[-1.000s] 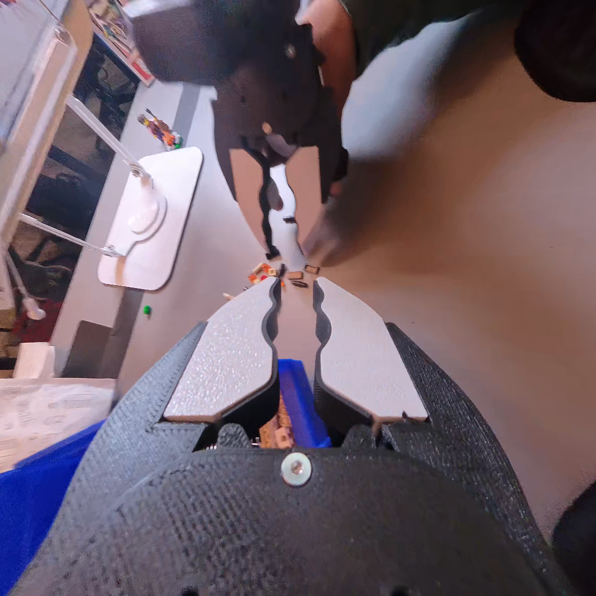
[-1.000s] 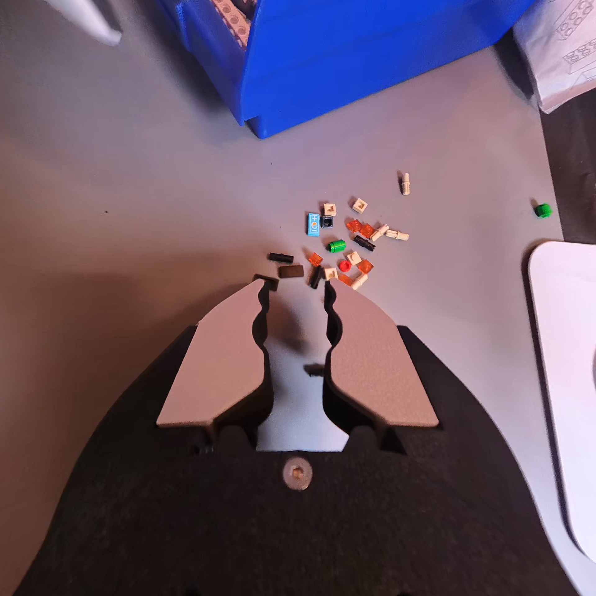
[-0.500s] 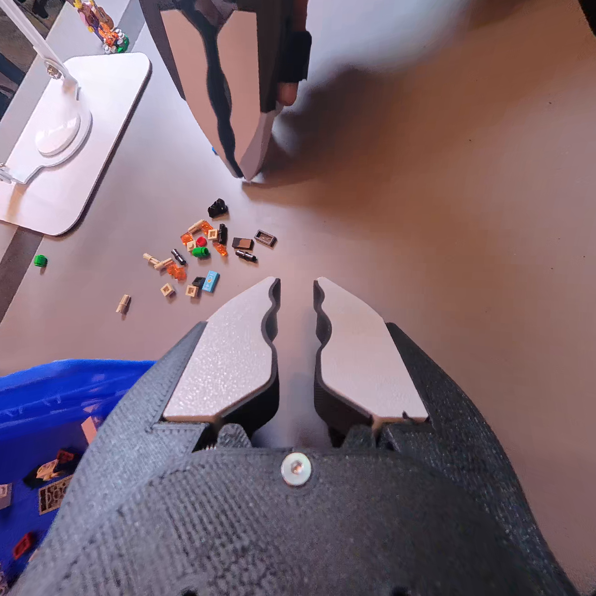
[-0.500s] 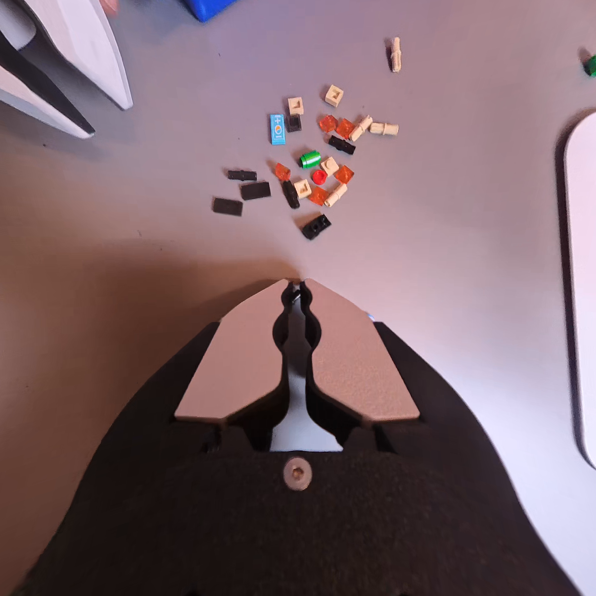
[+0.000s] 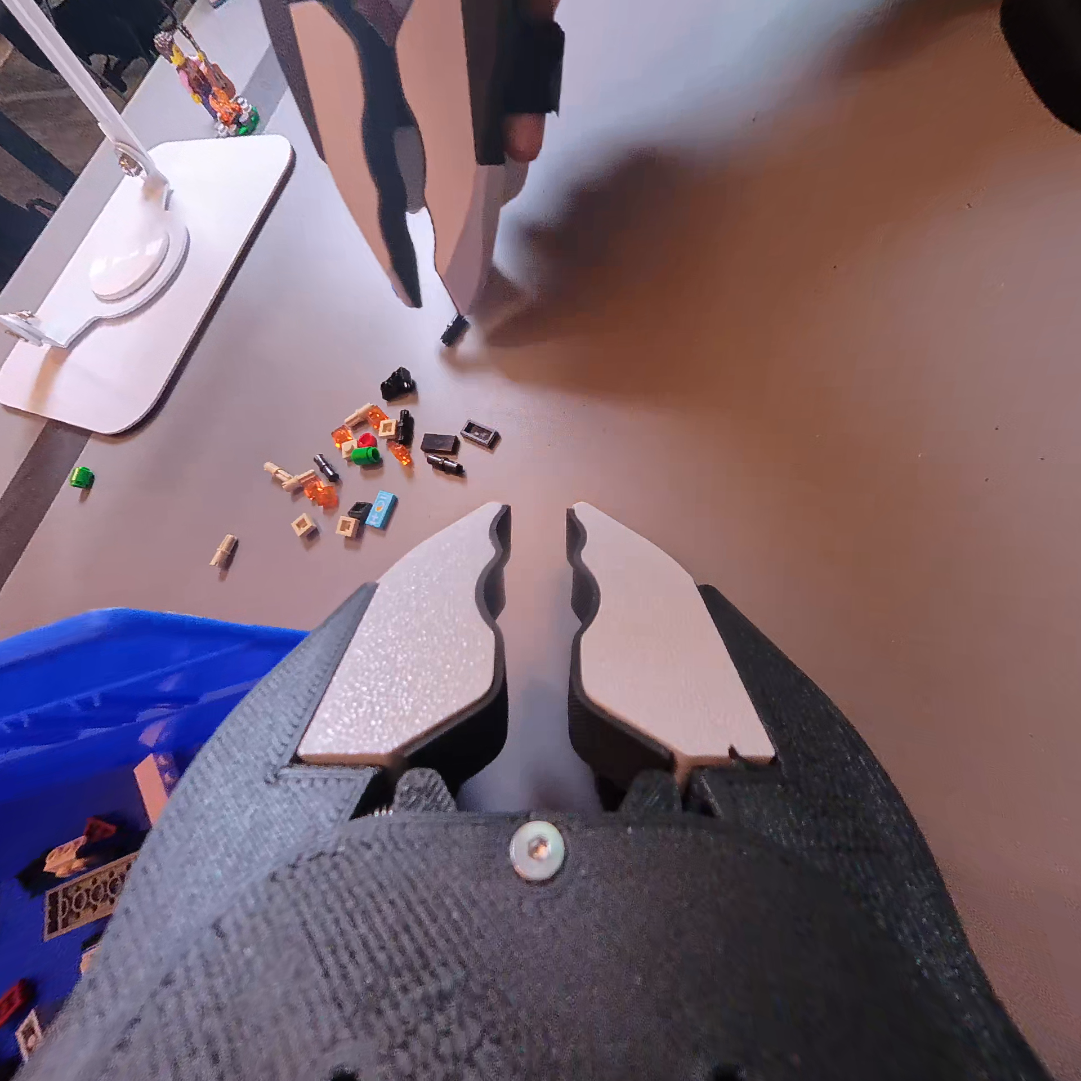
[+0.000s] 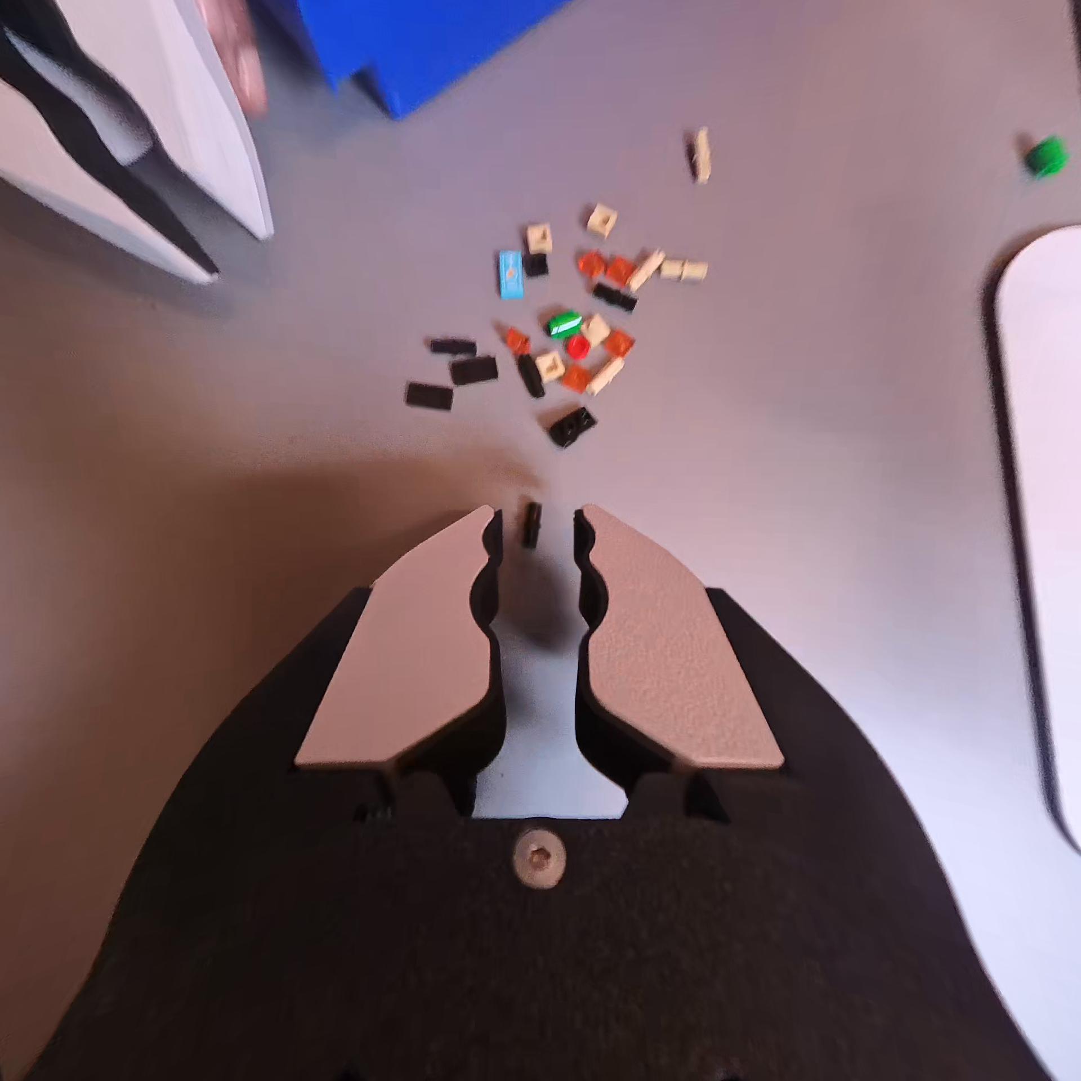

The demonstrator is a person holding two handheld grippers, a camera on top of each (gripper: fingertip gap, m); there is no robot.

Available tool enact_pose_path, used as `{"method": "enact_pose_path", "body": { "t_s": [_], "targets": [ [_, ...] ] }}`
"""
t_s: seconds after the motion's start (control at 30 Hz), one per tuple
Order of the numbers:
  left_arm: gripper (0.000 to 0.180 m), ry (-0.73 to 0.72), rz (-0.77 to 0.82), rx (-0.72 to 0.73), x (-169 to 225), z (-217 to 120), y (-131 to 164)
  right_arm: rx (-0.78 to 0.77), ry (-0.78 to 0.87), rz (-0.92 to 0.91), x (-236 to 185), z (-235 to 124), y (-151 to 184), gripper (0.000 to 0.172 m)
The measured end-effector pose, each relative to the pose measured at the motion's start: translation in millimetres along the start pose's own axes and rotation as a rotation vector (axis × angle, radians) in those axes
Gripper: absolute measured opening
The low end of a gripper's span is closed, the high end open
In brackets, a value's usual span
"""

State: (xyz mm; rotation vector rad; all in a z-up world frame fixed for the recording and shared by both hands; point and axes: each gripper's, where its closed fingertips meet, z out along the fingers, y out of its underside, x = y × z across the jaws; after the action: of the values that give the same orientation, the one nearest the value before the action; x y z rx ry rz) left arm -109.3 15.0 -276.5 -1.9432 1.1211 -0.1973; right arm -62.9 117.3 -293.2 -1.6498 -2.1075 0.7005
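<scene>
**Right tongs parted, black pin loose between the tips**

Half a second back my right tongs were nearly closed at the tips; now they stand apart, and a small black pin lies between them with a gap on each side, so neither pad presses it. I judge it released onto the worktop, not gripped. My left tongs have kept much the same narrow opening and hold nothing, only bare worktop showing between them.

From the left wrist view I see what the right cannot give me: the right tongs from outside, tips down near the worktop, and the pin lying just at their tips, a little apart from the scatter of small bricks. That view also shows the blue bin at the near-left corner with pieces inside, and the white lamp base toward the far-left edge.

The right wrist view, blurred by motion, shows the clearance on both sides of the pin, and the left tongs at its far-left corner.
</scene>
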Motion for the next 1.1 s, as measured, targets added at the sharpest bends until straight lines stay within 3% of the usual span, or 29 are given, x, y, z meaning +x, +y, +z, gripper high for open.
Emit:
{"method": "enact_pose_path", "body": {
  "t_s": [0.13, 0.47, 0.63, 0.87, 1.1],
  "targets": [
    [0.018, 0.007, 0.015, -0.006, 3.4, 2.3, 1.4, -0.026, 0.011, -0.001, -3.1, 10.1, 7.1, 0.005],
    [0.017, 0.011, 0.002, -0.004, 5.6, 4.2, 5.1, 0.010, 0.047, -0.099, -1.4, 34.1, -35.2, 0.008],
    [0.018, 0.016, 0.007, -0.010, 7.5, 5.6, 7.9, 0.083, 0.045, -0.085, -1.2, 19.4, -42.7, 0.017],
    [0.018, 0.019, 0.007, -0.007, 8.3, 6.7, 7.7, 0.166, 0.075, -0.016, 11.8, -7.3, -29.2, 0.021],
    [0.018, 0.021, 0.019, -0.006, 9.8, 7.2, 7.6, 0.013, 0.055, -0.030, 5.8, -11.5, 1.5, 0.019]
  ]
}}
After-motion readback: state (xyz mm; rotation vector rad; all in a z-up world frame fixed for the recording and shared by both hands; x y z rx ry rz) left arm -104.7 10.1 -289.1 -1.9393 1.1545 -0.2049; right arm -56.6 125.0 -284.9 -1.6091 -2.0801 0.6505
